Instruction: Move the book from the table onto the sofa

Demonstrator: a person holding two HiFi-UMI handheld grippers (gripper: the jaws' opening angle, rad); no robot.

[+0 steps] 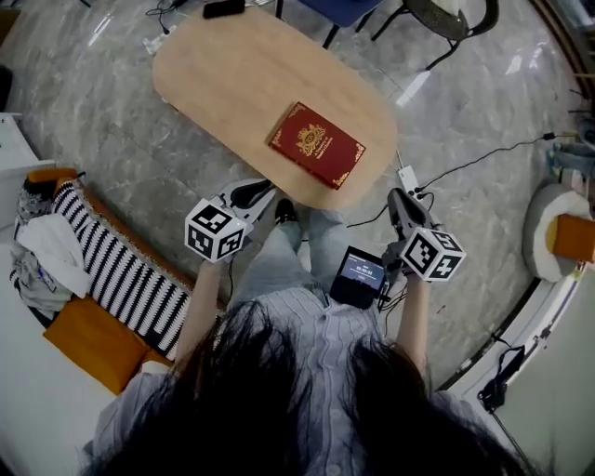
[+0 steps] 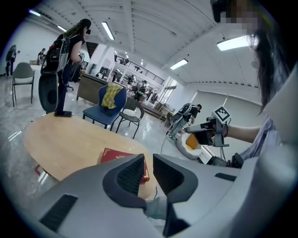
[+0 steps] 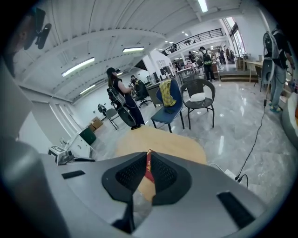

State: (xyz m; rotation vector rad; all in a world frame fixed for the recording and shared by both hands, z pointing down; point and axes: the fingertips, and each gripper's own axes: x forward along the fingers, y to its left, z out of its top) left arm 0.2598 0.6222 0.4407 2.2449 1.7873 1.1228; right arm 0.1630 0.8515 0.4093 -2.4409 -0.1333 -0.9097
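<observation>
A red book with gold print lies flat on the near end of the oval wooden table. My two grippers hang apart from it, just short of the table's near edge. The left gripper is below and left of the book, the right gripper below and right. In the left gripper view the left gripper shows a narrow gap with nothing in it, and the book lies beyond. The right gripper is shut and empty; a red sliver of the book shows past it. The white sofa is at the left.
On the sofa lie a striped pillow, orange cushions and crumpled cloth. A dark device rests on the person's lap. Cables and a power strip lie on the floor by the table. Chairs stand beyond it.
</observation>
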